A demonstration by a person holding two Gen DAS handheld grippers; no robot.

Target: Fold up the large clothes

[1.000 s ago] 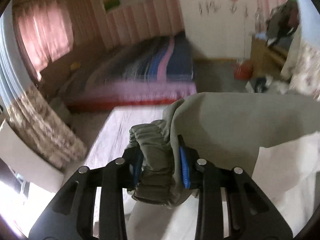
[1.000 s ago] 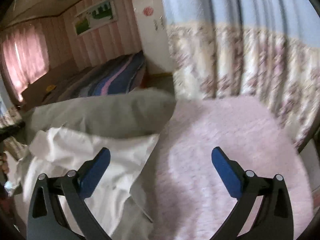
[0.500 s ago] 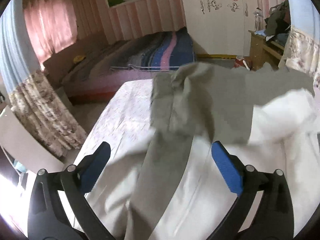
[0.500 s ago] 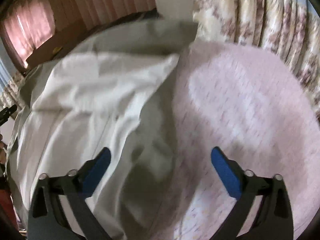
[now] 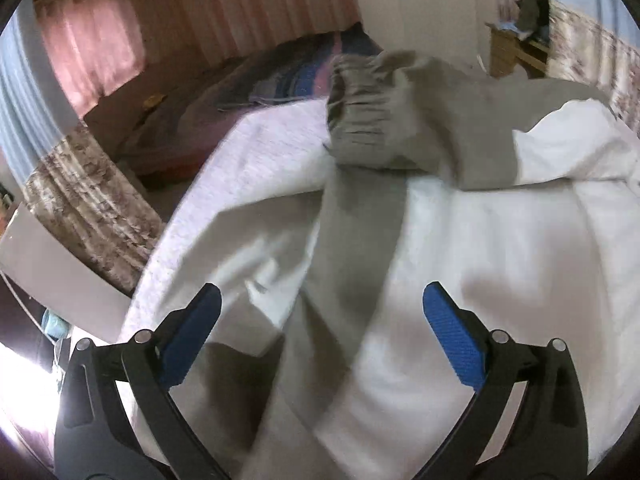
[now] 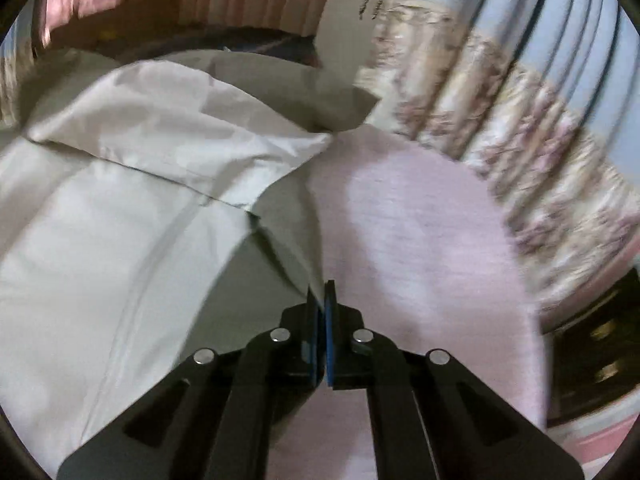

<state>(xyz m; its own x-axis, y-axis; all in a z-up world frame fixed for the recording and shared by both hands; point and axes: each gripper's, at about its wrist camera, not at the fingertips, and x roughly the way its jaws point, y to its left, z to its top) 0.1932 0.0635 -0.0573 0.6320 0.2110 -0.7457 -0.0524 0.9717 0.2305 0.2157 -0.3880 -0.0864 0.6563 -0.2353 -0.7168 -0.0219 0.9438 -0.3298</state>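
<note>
**Clearance around the bed**

Bare pink bedspread [image 6: 420, 232] right of the garment [image 6: 120, 240] — open passage. Floral curtain [image 6: 532, 168] hems that side closely. Left edge: curtain [image 5: 88, 208] and white panel [image 5: 52, 276] nearby — gathered sleeve cuff [image 5: 364, 120] bulks mid-bed.

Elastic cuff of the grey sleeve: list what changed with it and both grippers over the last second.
The left gripper let go of the elastic cuff, opened wide and drew back; the cuff now lies on the white lining. The right gripper, open before, dropped to the jacket's edge and shut on it. The jacket stayed spread on the pink bedspread.
</note>
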